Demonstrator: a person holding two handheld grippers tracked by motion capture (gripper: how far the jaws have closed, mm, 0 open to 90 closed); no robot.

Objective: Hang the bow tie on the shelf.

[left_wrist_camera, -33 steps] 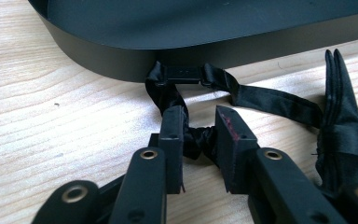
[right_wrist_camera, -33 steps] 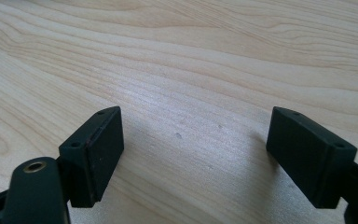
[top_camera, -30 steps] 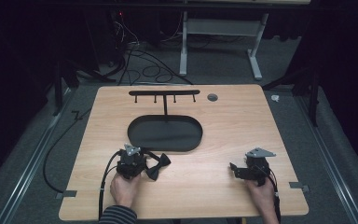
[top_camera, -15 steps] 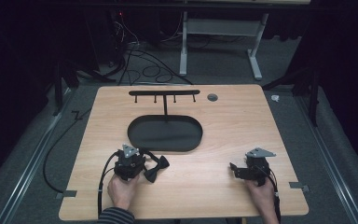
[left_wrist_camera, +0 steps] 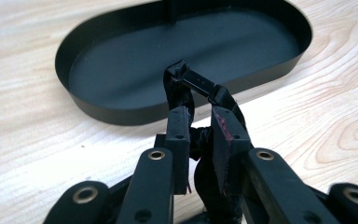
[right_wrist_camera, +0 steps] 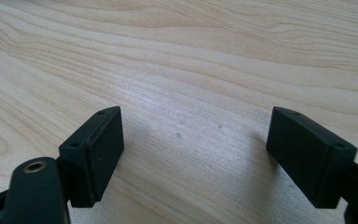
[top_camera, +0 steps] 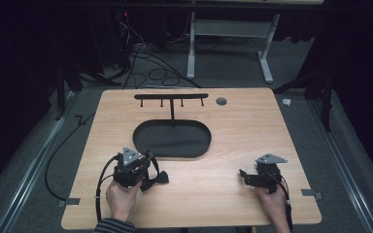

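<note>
So the left gripper (left_wrist_camera: 199, 123) has its jaws pinched on a small black thing (left_wrist_camera: 196, 85), looks like a strap or a bit of fabric with a buckle-ish piece, honestly hard to tell since it's all black on black. In the high view the left gripper (top_camera: 151, 177) sits near the front left of the wooden table (top_camera: 252, 126), just in front of the black oval tray (top_camera: 172, 139), with the black thing (top_camera: 156, 176) poking out to its right. The tray (left_wrist_camera: 121, 112) looks bare inside.

A black rack with little pegs (top_camera: 171, 97) stands behind the tray. The right gripper (top_camera: 243, 175) is over at the front right, well apart from everything, jaws spread wide over bare wood (right_wrist_camera: 186, 56), holding nothing.
</note>
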